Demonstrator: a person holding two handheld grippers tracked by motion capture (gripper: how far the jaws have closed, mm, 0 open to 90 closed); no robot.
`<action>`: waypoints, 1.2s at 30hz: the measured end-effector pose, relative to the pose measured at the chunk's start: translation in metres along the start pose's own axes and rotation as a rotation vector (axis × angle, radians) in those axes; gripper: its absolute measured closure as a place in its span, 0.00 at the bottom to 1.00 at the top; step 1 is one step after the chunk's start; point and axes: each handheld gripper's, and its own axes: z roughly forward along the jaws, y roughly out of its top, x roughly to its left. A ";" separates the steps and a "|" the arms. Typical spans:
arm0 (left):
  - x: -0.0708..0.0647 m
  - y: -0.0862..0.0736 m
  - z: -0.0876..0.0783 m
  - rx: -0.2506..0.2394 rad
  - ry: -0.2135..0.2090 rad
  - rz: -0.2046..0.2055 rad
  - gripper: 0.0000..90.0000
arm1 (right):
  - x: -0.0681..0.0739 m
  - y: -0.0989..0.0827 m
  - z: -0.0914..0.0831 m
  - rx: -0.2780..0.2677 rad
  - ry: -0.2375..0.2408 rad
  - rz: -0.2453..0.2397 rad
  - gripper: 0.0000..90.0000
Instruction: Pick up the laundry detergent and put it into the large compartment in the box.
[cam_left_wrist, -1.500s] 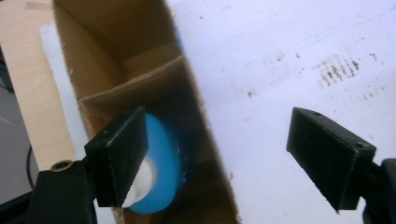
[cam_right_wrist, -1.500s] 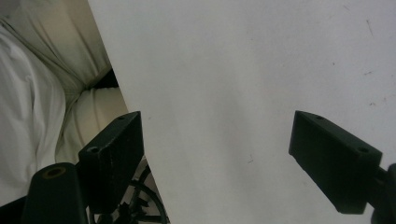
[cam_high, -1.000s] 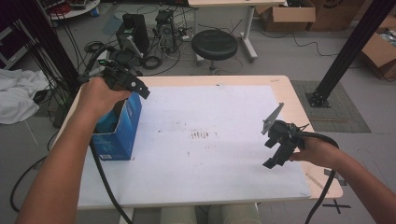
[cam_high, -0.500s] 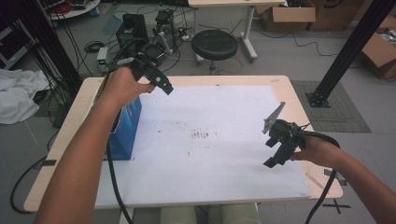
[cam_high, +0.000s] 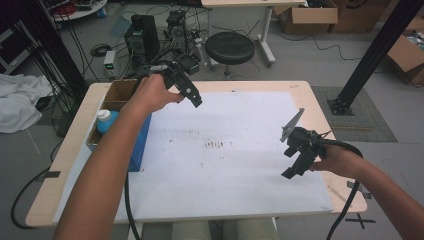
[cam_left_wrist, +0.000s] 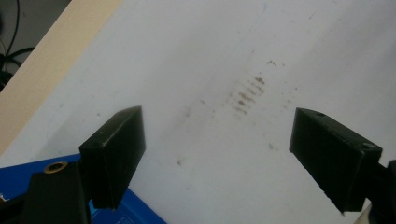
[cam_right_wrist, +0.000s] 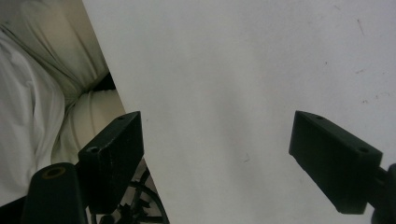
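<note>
1. The left gripper (cam_high: 192, 95) hangs in the air over the far left part of the white sheet (cam_high: 235, 165), its jaws spread wide with nothing between them.
2. Just left of it and lower, an open blue box (cam_high: 137, 145) sits at the table's (cam_high: 320, 107) left edge, partly hidden under the person's left forearm (cam_high: 107, 170); a white-capped bottle (cam_high: 103, 116) stands inside it.
3. In the left gripper view, a corner of that blue box (cam_left_wrist: 135, 210) shows beside the near jaw, with faint brown smudges (cam_left_wrist: 245, 95) on the sheet beyond.
4. The right gripper (cam_high: 296, 165) hovers over the sheet's near right part, jaws likewise wide apart and empty, well apart from the box.
5. Behind the table, a black stool (cam_high: 231, 47) and tangled cables (cam_high: 100, 50) crowd the floor.
</note>
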 end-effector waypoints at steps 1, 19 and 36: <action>0.000 0.001 0.002 0.000 -0.005 0.007 0.21 | 0.000 0.000 0.000 -0.002 -0.001 -0.002 0.20; -0.006 0.011 0.020 0.009 -0.046 0.082 0.22 | -0.005 0.005 0.002 0.000 0.008 0.005 0.20; -0.005 0.011 0.022 0.008 -0.044 0.089 0.22 | -0.006 0.003 0.004 0.001 0.009 0.010 0.20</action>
